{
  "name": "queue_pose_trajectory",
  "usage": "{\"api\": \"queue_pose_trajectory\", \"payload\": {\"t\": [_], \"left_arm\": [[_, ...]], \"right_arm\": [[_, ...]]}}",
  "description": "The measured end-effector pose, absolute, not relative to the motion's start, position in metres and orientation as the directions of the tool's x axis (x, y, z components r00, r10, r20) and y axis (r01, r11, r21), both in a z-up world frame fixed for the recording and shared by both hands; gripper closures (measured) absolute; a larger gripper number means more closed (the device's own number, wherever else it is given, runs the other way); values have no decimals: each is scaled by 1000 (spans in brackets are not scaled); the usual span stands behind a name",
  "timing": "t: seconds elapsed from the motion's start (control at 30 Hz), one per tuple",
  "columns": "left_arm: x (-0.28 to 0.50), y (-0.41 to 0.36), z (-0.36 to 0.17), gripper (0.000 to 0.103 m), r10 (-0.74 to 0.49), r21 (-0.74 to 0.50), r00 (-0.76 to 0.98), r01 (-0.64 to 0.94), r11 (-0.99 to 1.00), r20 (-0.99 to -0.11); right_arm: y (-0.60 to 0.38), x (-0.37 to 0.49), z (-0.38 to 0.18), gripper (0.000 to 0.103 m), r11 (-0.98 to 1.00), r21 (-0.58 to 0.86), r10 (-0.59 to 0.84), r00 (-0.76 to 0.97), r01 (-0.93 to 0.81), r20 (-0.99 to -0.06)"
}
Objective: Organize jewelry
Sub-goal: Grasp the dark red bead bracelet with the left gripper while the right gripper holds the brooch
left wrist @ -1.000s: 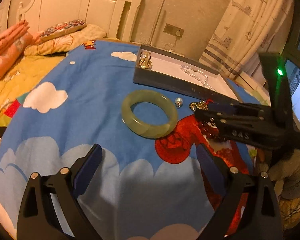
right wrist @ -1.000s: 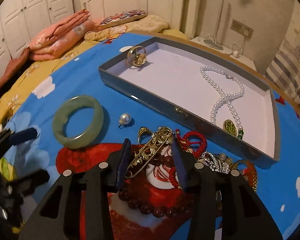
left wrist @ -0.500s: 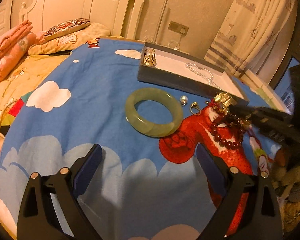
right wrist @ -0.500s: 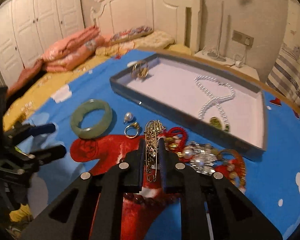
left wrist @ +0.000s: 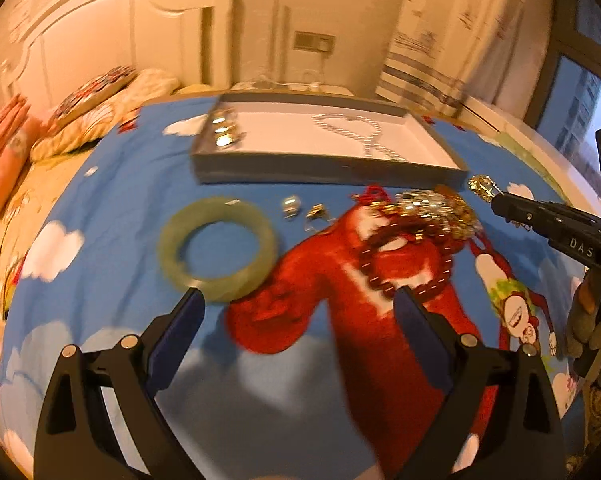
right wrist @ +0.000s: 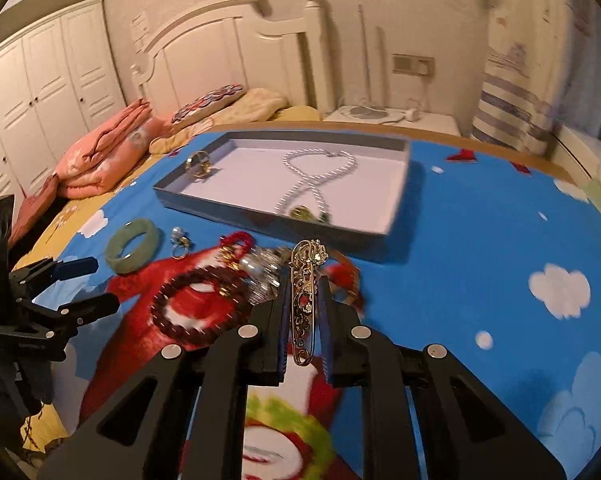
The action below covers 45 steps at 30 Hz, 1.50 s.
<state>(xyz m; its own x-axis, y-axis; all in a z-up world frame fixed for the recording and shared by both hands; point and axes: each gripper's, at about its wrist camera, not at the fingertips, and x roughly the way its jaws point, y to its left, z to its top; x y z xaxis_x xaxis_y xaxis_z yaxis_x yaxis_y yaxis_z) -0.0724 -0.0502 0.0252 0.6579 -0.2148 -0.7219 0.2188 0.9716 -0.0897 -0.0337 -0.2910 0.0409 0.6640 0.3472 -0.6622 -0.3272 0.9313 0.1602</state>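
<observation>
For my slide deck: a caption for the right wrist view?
Right tool lifts a gold brooch above the jewelry pile, gray tray ahead.

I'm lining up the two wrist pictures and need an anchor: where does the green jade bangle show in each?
Left wrist view: the green jade bangle lies left of centre on the blue bedspread, just beyond the left gripper.
Right wrist view: the bangle sits at mid-left, small, left of the jewelry pile.
Shared landmark: the grey tray with the pearl necklace lies beyond it in both.
</observation>
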Motion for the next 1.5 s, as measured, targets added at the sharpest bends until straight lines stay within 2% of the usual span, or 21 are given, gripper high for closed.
{"api": "queue_pose_trajectory", "payload": {"t": [0.1, 0.17, 0.3, 0.37, 0.5, 0.57, 0.63, 1.2, 1.5], "left_arm": [[-60, -69, 24, 14, -252, -93, 634, 273, 957, -731], [-51, -80, 22, 26, -257, -83, 619, 296, 952, -742], [-33, -103, 17, 38, -254, -52, 598, 333, 941, -760], [-26, -112, 12, 50, -224, -9, 593, 343, 939, -774], [-18, -117, 7, 56, -209, 15, 595, 349, 937, -776], [-20, -120, 8, 83, -220, 27, 595, 378, 925, -773], [-25, -125, 8, 92, -207, 58, 605, 389, 919, -769], [-63, -124, 58, 93, -249, 63, 708, 383, 922, -661], [-64, -122, 68, 93, -240, 83, 721, 380, 921, -650]], "right_arm": [[-300, -38, 38, 89, 932, 178, 352, 667, -316, -657], [-306, -42, 37, 89, 931, 189, 358, 671, -314, -650], [-312, -45, 39, 89, 924, 212, 379, 677, -319, -631], [-315, -47, 39, 89, 919, 224, 390, 678, -323, -623], [-320, -50, 38, 89, 914, 247, 405, 681, -323, -610], [-322, -51, 38, 89, 910, 257, 414, 683, -325, -601], [-322, -51, 39, 89, 908, 258, 418, 685, -330, -597], [-317, -60, 46, 89, 898, 263, 439, 692, -353, -572], [-308, -63, 52, 89, 894, 252, 447, 694, -371, -564]]}}
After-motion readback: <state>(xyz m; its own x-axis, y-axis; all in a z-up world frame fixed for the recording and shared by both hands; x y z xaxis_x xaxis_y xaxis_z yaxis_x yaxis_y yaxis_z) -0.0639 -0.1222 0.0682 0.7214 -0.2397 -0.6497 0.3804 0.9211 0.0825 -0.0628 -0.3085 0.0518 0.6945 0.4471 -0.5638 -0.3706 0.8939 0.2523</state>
